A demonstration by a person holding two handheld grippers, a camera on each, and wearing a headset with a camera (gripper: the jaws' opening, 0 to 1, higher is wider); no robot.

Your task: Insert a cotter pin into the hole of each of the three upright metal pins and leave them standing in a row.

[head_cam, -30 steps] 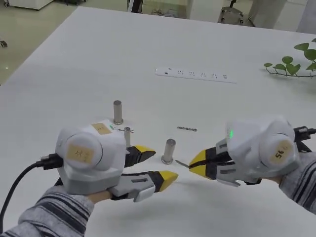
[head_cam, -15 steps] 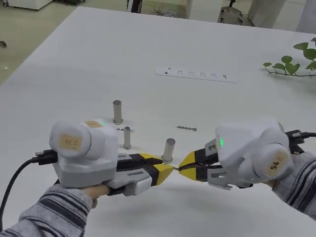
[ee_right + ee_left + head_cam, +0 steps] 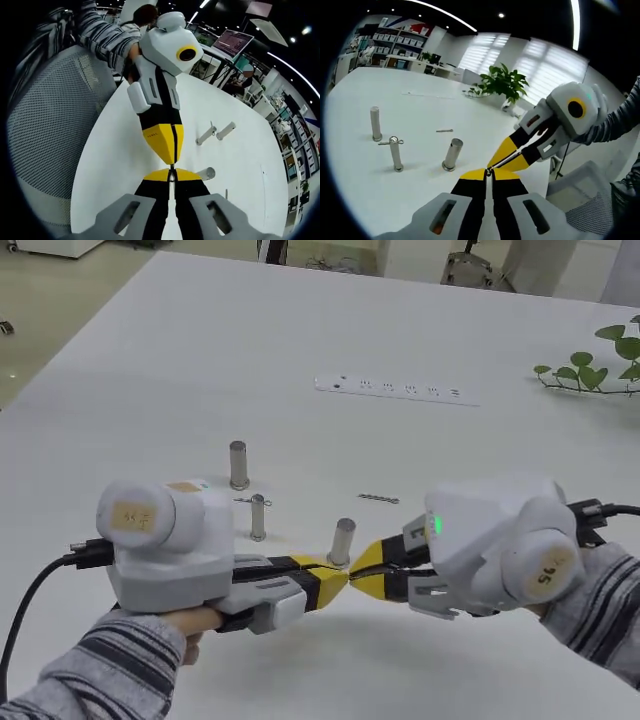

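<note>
The left gripper (image 3: 338, 576) reaches in from the lower left of the head view and the right gripper (image 3: 360, 577) from the lower right. Their yellow tips meet nose to nose just below the centre of the frame, a little above the white surface (image 3: 200, 350).

In the left gripper view a thin cotter pin (image 3: 504, 161) runs out of the right gripper's jaws, which are closed on it. Its free end sits at the tips of the left gripper's jaws, which are pressed together with barely a slit between them and appear to pinch that end.

The meeting point lies just in front of the near metal pin (image 3: 343, 542), which stands upright at the centre of the head view; its hole cannot be made out. To its left stands the middle metal pin (image 3: 258, 517), with a fitted cotter pin (image 3: 247, 501) sticking out sideways near its top. Above that in the frame stands the far metal pin (image 3: 238, 465), with nothing through it.

A loose cotter pin (image 3: 378, 499) lies flat on the surface to the upper right of the near metal pin, apart from it. Further up the frame lies a white power strip (image 3: 388, 390). Leaves of a plant (image 3: 598, 368) reach in at the upper right edge.
</note>
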